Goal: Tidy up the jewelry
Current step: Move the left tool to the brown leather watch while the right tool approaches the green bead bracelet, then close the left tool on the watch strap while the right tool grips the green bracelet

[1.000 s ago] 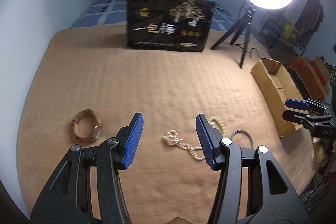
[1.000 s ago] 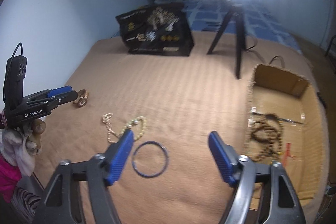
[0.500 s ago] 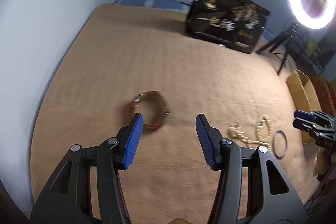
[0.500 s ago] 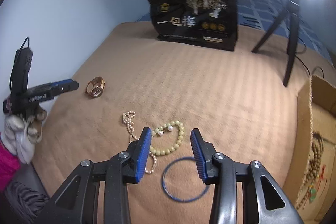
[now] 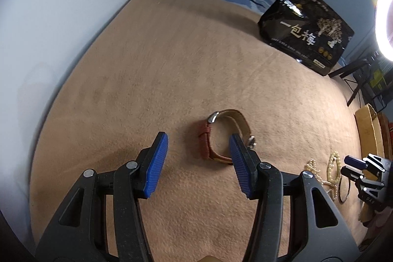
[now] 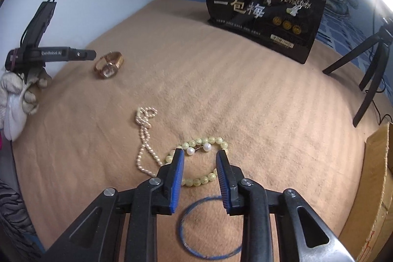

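Note:
A brown leather watch (image 5: 222, 136) lies on the tan blanket (image 5: 172, 70). My left gripper (image 5: 199, 161) is open, just short of it, with the watch between the blue pads. The watch also shows in the right wrist view (image 6: 109, 64). My right gripper (image 6: 200, 176) is open, narrowly, above a pale green bead bracelet (image 6: 196, 163). A white pearl necklace (image 6: 145, 139) lies left of it. A blue bangle (image 6: 208, 230) lies below the fingers.
A black printed bag (image 6: 265, 9) stands at the back. A ring-light tripod (image 6: 371, 70) stands at the right. A cardboard box (image 6: 371, 200) sits at the right edge. A blue wall runs along the blanket's left side.
My left gripper swung left from the pearls to the watch and came closer to it. My right gripper narrowed its jaws and moved from the bangle up to the green bracelet.

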